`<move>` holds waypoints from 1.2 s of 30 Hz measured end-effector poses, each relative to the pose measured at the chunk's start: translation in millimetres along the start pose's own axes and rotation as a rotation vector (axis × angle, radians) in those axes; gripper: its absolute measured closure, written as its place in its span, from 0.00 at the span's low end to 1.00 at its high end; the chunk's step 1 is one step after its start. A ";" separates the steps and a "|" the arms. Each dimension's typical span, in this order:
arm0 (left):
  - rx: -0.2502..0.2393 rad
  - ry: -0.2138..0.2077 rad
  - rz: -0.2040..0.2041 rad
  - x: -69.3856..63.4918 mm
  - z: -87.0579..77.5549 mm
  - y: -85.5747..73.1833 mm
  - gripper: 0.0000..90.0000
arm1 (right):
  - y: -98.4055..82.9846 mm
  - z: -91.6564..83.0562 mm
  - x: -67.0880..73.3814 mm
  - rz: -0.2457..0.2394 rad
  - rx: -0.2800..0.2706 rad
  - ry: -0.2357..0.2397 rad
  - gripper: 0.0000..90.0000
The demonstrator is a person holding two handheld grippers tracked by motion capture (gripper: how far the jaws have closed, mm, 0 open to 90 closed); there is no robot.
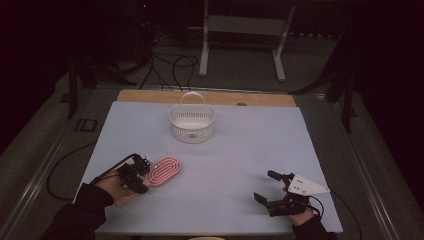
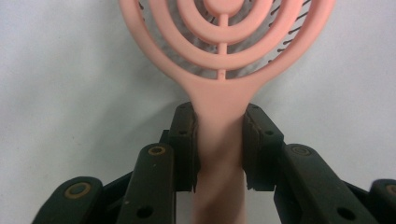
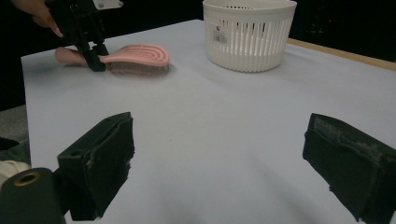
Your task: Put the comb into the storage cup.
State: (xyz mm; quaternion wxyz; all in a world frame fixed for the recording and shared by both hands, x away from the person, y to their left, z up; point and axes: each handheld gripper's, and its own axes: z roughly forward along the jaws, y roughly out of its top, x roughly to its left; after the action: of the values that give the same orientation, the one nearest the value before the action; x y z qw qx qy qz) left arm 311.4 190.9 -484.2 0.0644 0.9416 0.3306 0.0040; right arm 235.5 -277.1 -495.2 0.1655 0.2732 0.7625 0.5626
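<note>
The left gripper (image 2: 219, 140) has clamped its jaws on the handle of the pink hairbrush (image 1: 165, 171), which lies flat on the surface near the front left; the grasp looks done, the lift not yet begun. The right gripper (image 1: 272, 189) rests wide open and empty at the front right; carrying the brush to the white basket (image 1: 192, 124) at the back probably remains.

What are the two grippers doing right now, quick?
Left gripper: closed on the pink hairbrush, at its handle.
Right gripper: open, holding nothing.

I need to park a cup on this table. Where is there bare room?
Bare cloth lies between the pink brush and the right gripper, and right of the white basket. The near-left corner is crowded: the left gripper clamps the brush's handle.
</note>
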 end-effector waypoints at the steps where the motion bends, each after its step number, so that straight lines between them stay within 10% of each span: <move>1: -0.002 -0.001 -0.007 -0.2 0.5 0.1 0.78 | -0.1 0.1 0.0 0.000 0.002 0.002 0.09; 36: -0.154 0.004 0.025 -13.1 -17.1 1.1 0.79 | 0.2 -1.3 -1.2 0.012 -0.003 -0.015 0.10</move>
State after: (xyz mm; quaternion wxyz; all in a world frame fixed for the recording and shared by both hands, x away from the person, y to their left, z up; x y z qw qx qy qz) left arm 301.0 183.9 -466.6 0.1358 0.9379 0.3175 0.0322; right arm 235.8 -278.7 -494.6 0.1680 0.2817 0.7588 0.5627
